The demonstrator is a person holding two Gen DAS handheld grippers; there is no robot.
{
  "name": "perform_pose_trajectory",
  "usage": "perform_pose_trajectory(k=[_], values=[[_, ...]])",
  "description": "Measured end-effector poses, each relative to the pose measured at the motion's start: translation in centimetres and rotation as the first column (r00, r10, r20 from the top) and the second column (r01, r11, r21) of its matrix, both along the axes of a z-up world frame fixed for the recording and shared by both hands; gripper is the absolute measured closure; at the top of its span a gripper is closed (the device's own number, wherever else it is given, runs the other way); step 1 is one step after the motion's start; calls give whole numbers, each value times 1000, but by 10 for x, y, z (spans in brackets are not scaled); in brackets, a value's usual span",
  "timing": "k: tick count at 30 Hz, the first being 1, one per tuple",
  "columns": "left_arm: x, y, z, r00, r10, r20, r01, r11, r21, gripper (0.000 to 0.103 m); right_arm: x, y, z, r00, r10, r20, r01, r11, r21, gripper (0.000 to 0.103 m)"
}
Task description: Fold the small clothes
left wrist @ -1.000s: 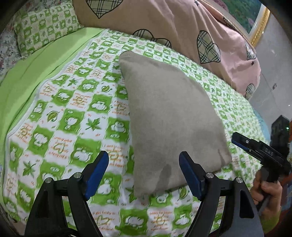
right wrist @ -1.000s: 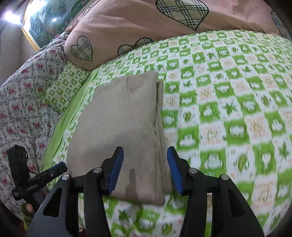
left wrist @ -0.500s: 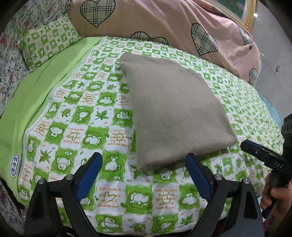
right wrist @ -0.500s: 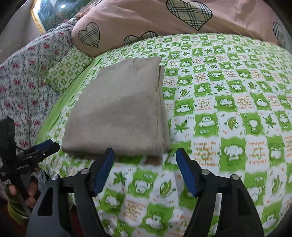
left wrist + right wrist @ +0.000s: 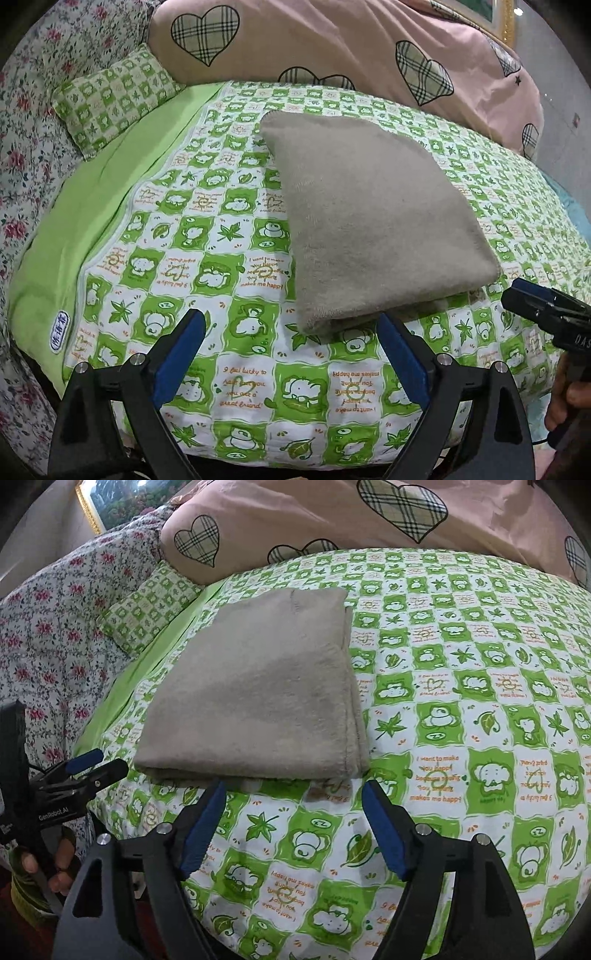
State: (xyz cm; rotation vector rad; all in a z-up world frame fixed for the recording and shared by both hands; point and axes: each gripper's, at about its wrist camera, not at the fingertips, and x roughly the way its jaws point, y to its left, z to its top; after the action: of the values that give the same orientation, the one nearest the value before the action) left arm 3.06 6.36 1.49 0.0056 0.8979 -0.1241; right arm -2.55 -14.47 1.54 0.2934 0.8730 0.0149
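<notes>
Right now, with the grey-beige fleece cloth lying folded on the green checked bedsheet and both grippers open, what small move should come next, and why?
Probably draw both grippers a little further back and leave it. The grey-beige fleece cloth lies as a flat folded rectangle on the green checked bedsheet, layered edges roughly aligned. The left gripper and right gripper are open, short of its near edge, touching nothing.

One folded grey garment (image 5: 373,221) lies on one green checked sheet (image 5: 207,258). One small checked pillow (image 5: 110,99), one floral quilt (image 5: 55,635) and one pink heart-print duvet (image 5: 332,40). Two grippers: left gripper (image 5: 291,345), right gripper (image 5: 293,821), jaws apart.
</notes>
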Motion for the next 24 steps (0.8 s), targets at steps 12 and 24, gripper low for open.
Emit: perform_pose_trajectory(k=[12, 24], values=[[6, -10, -12, 998, 14, -54, -10, 997, 81, 9, 11, 12, -4, 998, 37, -47, -40, 998, -49, 18], [31, -11, 18, 1000, 8, 9, -9, 995, 98, 9, 40, 6, 18, 997, 67, -27, -69, 995, -69, 15]])
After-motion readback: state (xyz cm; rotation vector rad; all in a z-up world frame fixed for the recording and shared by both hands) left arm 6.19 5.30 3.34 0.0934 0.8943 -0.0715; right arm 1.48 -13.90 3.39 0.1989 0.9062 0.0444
